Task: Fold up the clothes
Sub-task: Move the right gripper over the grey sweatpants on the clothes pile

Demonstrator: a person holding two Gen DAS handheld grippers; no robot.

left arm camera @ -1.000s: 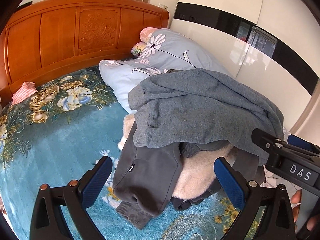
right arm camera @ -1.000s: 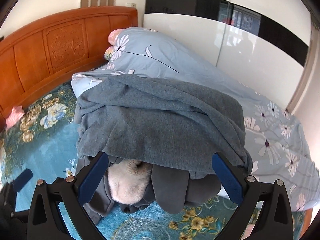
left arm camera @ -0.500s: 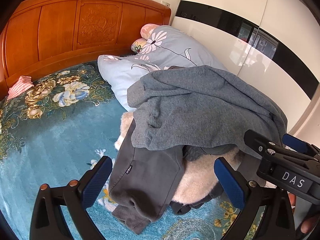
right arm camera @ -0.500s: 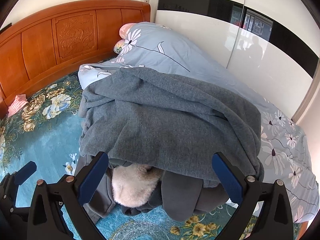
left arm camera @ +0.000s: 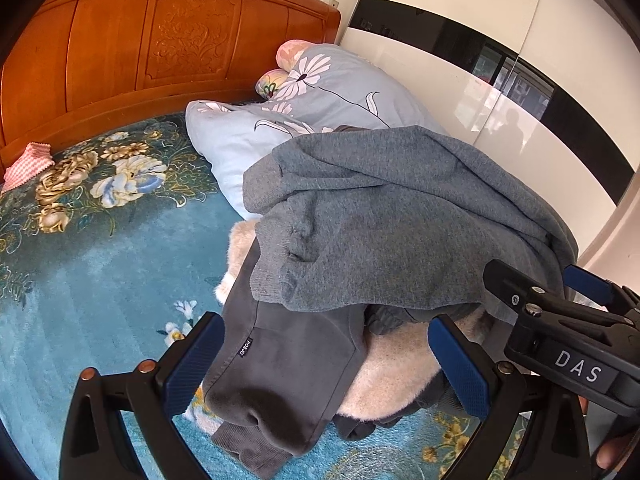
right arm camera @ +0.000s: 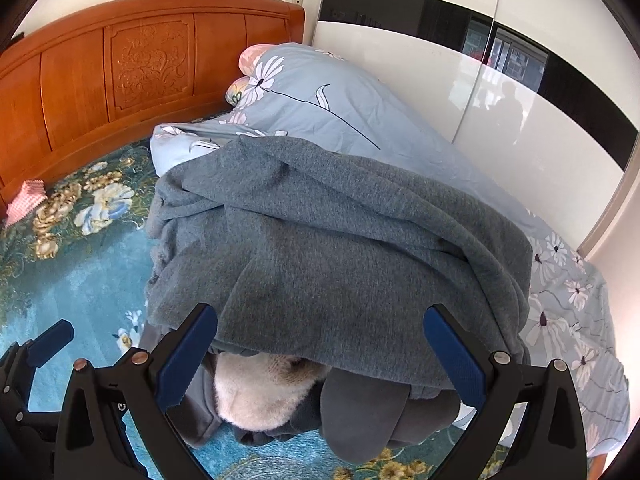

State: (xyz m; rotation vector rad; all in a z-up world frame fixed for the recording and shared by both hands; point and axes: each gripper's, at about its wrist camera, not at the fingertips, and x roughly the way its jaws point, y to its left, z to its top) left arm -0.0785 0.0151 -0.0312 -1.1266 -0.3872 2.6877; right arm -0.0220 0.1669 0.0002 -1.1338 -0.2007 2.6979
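Note:
A heap of clothes lies on the bed. A grey-blue knit sweater (left arm camera: 384, 216) is on top, also in the right wrist view (right arm camera: 328, 264). Under it lie a dark grey garment (left arm camera: 288, 368) and a cream fleece piece (left arm camera: 392, 380), which shows in the right wrist view (right arm camera: 256, 388) too. My left gripper (left arm camera: 324, 364) is open and empty, just above the dark grey garment. My right gripper (right arm camera: 320, 360) is open and empty, over the sweater's near edge; it also shows at the right of the left wrist view (left arm camera: 560, 320).
The bed has a teal floral cover (left arm camera: 80, 264) and a wooden headboard (left arm camera: 160, 40). A light blue floral duvet and pillows (right arm camera: 320, 96) lie behind the heap. A pink cloth (left arm camera: 26, 160) sits by the headboard. A glossy white wardrobe (right arm camera: 500, 120) stands on the right.
Both grippers have moved closer to the clothes heap, which now fills more of each view. Both stay open. The clothes have not moved.

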